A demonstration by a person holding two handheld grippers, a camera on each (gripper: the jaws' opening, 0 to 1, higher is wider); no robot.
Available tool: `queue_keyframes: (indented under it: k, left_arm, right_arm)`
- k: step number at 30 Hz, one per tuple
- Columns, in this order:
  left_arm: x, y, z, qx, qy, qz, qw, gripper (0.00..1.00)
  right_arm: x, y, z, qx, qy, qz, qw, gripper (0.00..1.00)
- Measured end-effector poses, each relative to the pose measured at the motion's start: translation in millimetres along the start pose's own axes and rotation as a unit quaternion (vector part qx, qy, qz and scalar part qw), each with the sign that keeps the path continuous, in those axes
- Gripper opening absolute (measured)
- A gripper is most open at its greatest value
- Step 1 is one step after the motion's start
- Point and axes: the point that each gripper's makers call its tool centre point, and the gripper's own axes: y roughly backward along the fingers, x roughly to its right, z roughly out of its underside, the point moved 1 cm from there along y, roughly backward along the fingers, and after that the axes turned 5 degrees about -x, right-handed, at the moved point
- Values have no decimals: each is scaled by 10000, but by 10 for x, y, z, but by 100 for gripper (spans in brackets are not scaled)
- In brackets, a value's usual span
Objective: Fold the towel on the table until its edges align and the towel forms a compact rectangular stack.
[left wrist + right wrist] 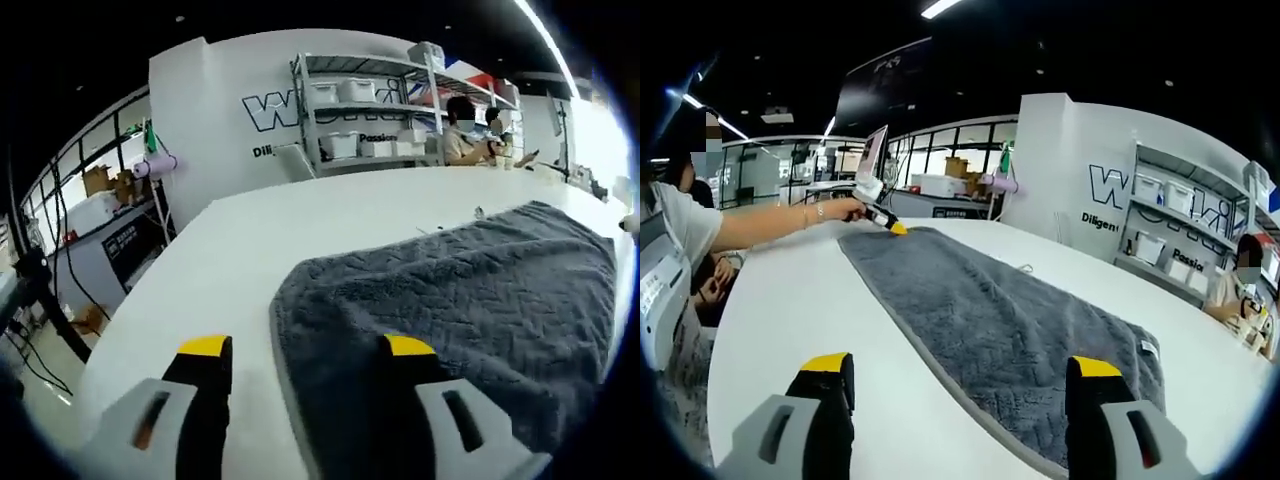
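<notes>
A dark grey towel (460,290) lies spread flat on the white table (250,250). My left gripper (308,350) is open at the towel's near end, with the towel's left corner and side edge between its yellow-tipped jaws. In the right gripper view the towel (980,310) runs lengthwise away from me, with a small white tag (1148,347) at its near right corner. My right gripper (960,365) is open above the near end, its jaws straddling the towel's edge. At the far corner, a person's hand holds the left gripper (885,218).
Metal shelves with white bins (370,110) stand behind the table against a white lettered wall. A person sits at the back (462,130). The person holding the grippers shows at the left (680,230). Bare table (780,300) lies on both sides of the towel.
</notes>
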Motion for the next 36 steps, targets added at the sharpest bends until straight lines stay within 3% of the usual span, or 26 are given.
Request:
queue_keyframes:
  k: [4,8,11,16,18,24,36]
  left_arm:
    - [436,264,101,27,-150,684,9975,82]
    - [853,502,60,157,-378,1197,9920,98]
    - [1155,701,-36,355,-611,1493,9863,100]
    - [1501,995,-182,792,-463,1928,9770,100]
    - [1608,1086,-127,743,-585,1977,9757,100]
    - [1791,1315,52,711,-771,2127,9715,100]
    - [1721,1567,389,425,-799,2104,9734,100]
  right_arm:
    - [11,3,5,-1,-19,14,10000,91]
    - [29,9,11,4,-42,21,10000,91]
    - [44,19,10,23,-64,25,10000,91]
    - [84,48,3,80,-122,73,9999,91]
    - [85,55,-4,98,-127,67,9998,91]
    - [80,61,-14,119,-90,47,9999,94]
    - [160,79,68,24,-53,63,10000,96]
